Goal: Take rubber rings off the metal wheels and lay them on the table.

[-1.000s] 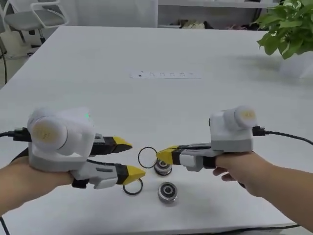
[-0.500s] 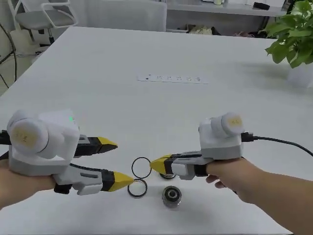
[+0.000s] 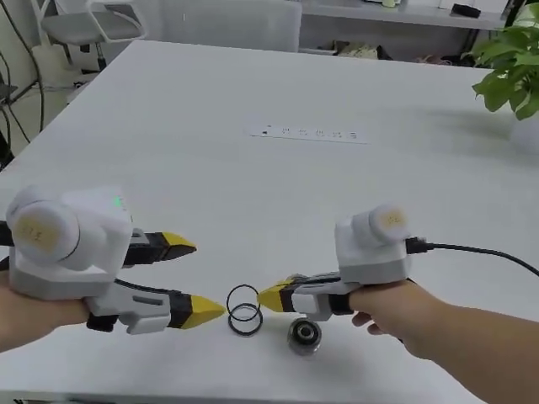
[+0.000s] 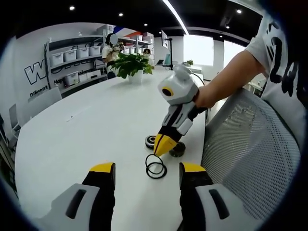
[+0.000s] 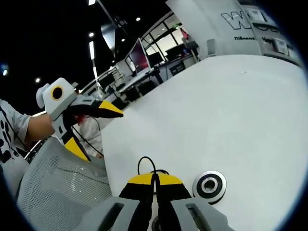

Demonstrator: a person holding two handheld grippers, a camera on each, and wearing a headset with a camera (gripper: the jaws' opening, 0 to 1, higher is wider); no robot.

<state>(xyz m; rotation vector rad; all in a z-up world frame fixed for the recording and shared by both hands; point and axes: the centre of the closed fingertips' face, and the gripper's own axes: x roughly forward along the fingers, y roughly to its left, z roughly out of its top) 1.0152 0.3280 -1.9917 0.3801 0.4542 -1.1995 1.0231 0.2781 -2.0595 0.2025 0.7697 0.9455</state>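
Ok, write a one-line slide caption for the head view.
Right tongs, shut, pinch a rubber ring against a second ring on the white table; left tongs open, a metal wheel nearby.

Black rubber rings (image 3: 244,309); silver, dark-centred metal wheel (image 3: 304,333); yellow-tipped grey-white left gripper (image 3: 202,278) and right gripper (image 3: 266,296); white tabletop (image 3: 253,185).

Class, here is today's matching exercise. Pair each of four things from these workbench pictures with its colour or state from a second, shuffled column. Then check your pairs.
Things:
1. left tool
2. right tool
3. rings
4. plant

Colour or state:
A. green, at the table's far side
B. jaws shut
C. black, on the table by the tool tips
D. jaws wide apart

Pairs: 1-D, 2-B, 3-C, 4-A
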